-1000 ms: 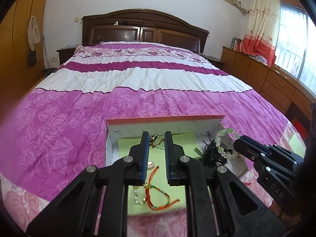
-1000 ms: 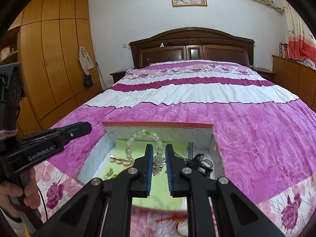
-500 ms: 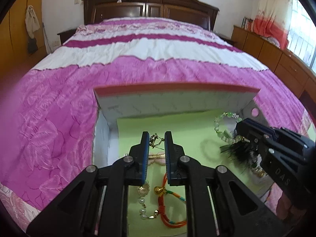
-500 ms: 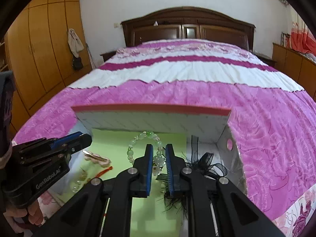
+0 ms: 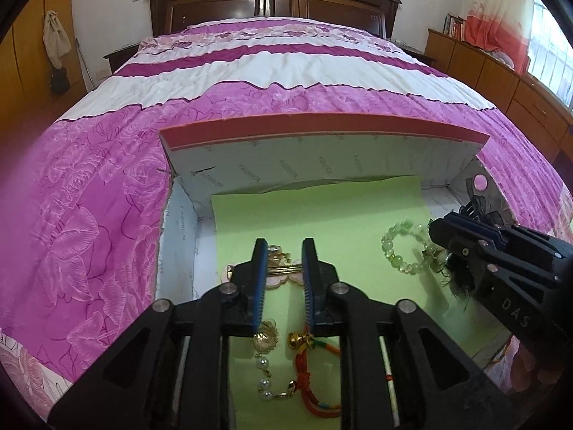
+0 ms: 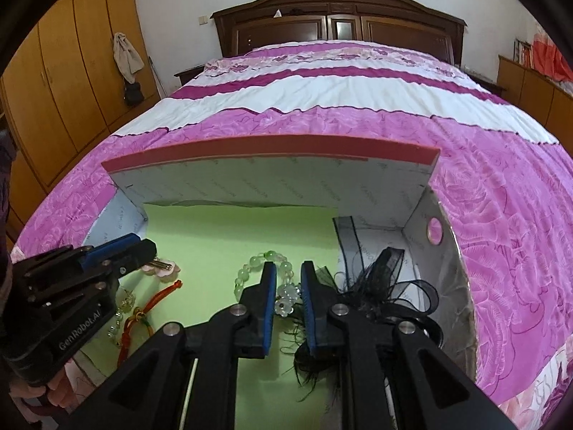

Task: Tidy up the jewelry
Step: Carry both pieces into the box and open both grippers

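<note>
Green bead bracelet point(image 6: 250, 268), translucent, on green liner.

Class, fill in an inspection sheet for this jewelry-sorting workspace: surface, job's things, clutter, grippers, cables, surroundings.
Surface: pink bedspread bearing an open box lined with green paper.
Job's things: green bead bracelet, pink hair clip, pearl chain, red cord bracelet, black feather piece, all inside the box.
Clutter: nothing seen.
Grippers: left gripper jaws opening, clip lying between them; right gripper jaws opening over the bead bracelet's flower charm.
Cables: nothing seen.
Surroundings: wooden headboard, wardrobe, low cabinets, curtain.
</note>
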`<state>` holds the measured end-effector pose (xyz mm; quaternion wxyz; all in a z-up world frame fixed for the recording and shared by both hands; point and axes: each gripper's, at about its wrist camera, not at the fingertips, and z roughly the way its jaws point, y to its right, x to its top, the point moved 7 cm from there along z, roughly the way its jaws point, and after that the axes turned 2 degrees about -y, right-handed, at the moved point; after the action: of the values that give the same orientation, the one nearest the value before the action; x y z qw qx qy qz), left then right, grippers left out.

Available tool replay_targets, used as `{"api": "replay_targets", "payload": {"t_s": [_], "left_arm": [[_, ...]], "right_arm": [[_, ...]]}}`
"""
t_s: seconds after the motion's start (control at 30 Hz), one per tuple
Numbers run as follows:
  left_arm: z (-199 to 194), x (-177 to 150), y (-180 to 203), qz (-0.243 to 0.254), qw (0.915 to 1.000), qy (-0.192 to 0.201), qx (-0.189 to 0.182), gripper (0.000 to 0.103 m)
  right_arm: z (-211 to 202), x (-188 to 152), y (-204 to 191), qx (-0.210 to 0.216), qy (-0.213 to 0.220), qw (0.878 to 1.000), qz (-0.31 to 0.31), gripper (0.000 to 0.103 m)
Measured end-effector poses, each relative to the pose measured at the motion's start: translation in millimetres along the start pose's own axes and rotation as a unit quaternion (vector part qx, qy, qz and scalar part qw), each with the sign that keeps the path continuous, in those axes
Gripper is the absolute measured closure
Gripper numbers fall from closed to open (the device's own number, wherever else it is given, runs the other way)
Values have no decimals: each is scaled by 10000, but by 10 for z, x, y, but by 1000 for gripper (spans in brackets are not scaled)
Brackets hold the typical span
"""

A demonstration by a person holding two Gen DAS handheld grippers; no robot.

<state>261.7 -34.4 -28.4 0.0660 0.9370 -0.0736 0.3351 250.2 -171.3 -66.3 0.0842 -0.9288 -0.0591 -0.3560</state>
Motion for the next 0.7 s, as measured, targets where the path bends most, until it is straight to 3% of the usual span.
{"api": "replay_targets", "payload": {"t_s": [0.2, 0.7], "left_arm": [[-144, 22, -19, -19, 9999, 110, 15, 84], [-697, 41, 11, -7, 9990, 428, -111, 84]], "right_arm": [[-150, -2, -6, 76, 60, 10000, 16, 77], [-898, -108, -96, 232, 711, 9972, 75, 64]]}}
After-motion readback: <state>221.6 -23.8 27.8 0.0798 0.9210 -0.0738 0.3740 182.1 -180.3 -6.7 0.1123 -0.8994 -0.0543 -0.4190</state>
